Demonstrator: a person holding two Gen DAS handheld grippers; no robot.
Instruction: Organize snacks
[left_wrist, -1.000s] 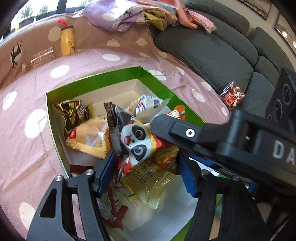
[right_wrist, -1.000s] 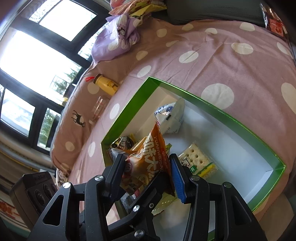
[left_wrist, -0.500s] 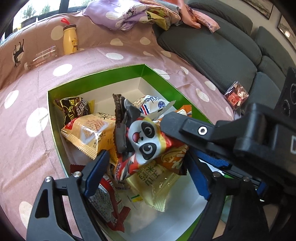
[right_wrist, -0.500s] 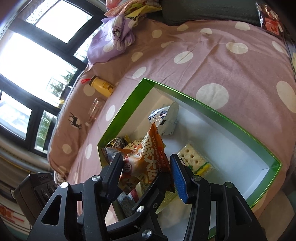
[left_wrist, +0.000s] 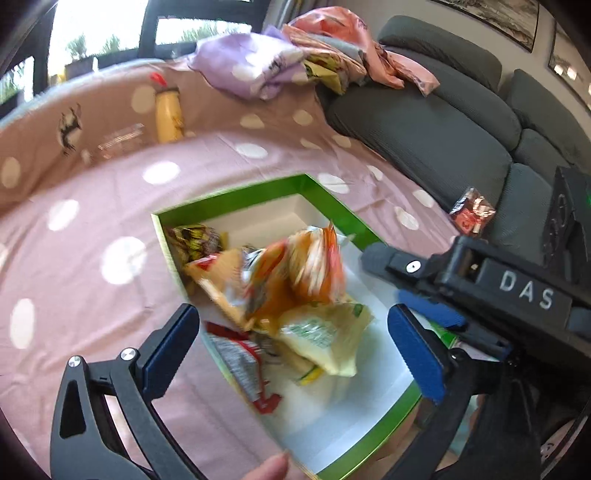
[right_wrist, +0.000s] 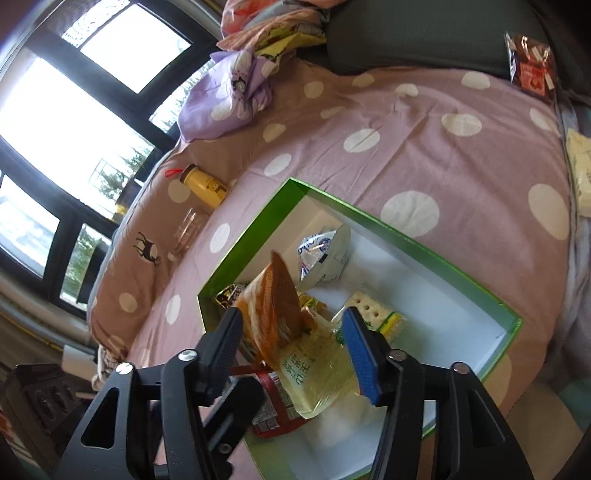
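A green-rimmed box (left_wrist: 325, 190) (right_wrist: 258, 229) with a white inside lies on the pink dotted cloth. It holds several snack packets. An orange packet (left_wrist: 295, 273) (right_wrist: 273, 314) is blurred, dropping onto the pile in the box. A yellow packet (left_wrist: 325, 336) (right_wrist: 314, 373), a red packet (left_wrist: 240, 365), a white packet (right_wrist: 325, 254) and crackers (right_wrist: 373, 314) lie inside. My left gripper (left_wrist: 291, 354) is open and empty above the box. My right gripper (right_wrist: 295, 347) is open, its jaws on either side of the orange packet without touching it.
A yellow bottle (left_wrist: 168, 114) (right_wrist: 203, 184) and a clear glass (right_wrist: 188, 229) lie on the cloth at the back. A red-brown packet (left_wrist: 472, 216) (right_wrist: 528, 66) rests by the grey sofa (left_wrist: 424, 133). Crumpled cloths (left_wrist: 258, 70) are piled behind. A pale packet (right_wrist: 580, 173) lies at the right edge.
Both grippers opened and pulled back upward. The panda packet and the orange packet were let go and fell into the box.
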